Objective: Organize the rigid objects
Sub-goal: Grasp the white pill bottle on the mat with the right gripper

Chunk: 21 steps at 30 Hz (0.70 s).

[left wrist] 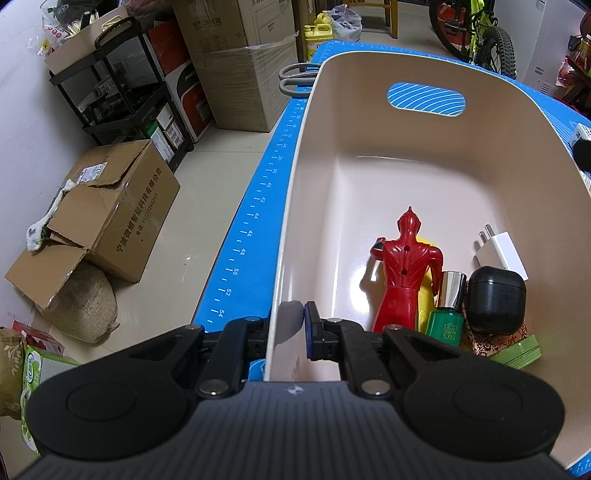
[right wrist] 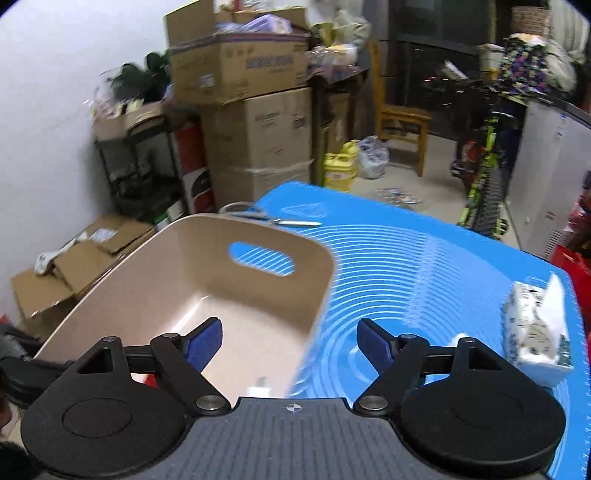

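A beige plastic bin (left wrist: 369, 92) with a handle slot stands on a blue mat (left wrist: 251, 221). In its near right corner lie a red toy figure (left wrist: 402, 273), a green bottle with a silver cap (left wrist: 448, 314), a black earbud case (left wrist: 495, 299), a white charger plug (left wrist: 500, 254) and a green tin (left wrist: 517, 354). My left gripper (left wrist: 286, 328) is shut on the bin's left wall, one pad (left wrist: 310, 332) inside and the other hidden outside. In the right wrist view, my right gripper (right wrist: 291, 343) hangs open above the bin's (right wrist: 258, 229) right wall, holding nothing.
Grey-handled scissors (right wrist: 266, 218) lie on the mat (right wrist: 406, 258) just past the bin's far end. A patterned tissue pack (right wrist: 535, 332) sits at the mat's right edge. Cardboard boxes (left wrist: 110, 221), a black shelf cart (left wrist: 122, 92) and a bicycle (left wrist: 480, 33) stand on the floor around.
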Tool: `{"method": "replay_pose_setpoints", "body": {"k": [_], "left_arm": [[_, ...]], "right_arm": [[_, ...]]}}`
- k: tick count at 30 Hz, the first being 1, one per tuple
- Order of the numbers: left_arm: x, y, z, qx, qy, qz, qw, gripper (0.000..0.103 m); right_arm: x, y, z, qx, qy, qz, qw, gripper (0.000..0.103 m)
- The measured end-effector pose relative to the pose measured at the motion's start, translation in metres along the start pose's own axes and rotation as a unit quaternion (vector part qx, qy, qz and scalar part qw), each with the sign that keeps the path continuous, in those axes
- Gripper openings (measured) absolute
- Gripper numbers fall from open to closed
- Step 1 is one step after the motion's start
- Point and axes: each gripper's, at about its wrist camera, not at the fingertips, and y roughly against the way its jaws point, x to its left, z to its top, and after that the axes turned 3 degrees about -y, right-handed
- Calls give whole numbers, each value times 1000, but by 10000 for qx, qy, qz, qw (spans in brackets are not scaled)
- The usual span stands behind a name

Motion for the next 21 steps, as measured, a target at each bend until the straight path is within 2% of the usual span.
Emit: {"method": "replay_pose_setpoints", "body": {"k": [3,9,13,21], "left_arm": [[0,0,0,-1,-2,4,10000,13],[-1,0,0,11,0,1,10000,13],[-3,-1,1,25,-21,16,10000,13],[-4,0,2,46,-45,49,10000,13]], "right_arm": [[-21,-5,-1,-48,-130,-174,9998,88],[-65,-27,-10,10,-453,-503,9977,88],[-88,-45,-20,53,-400,-813,9959,88],[-120,-82,-31,127,-239,-1031,9943,88]]}}
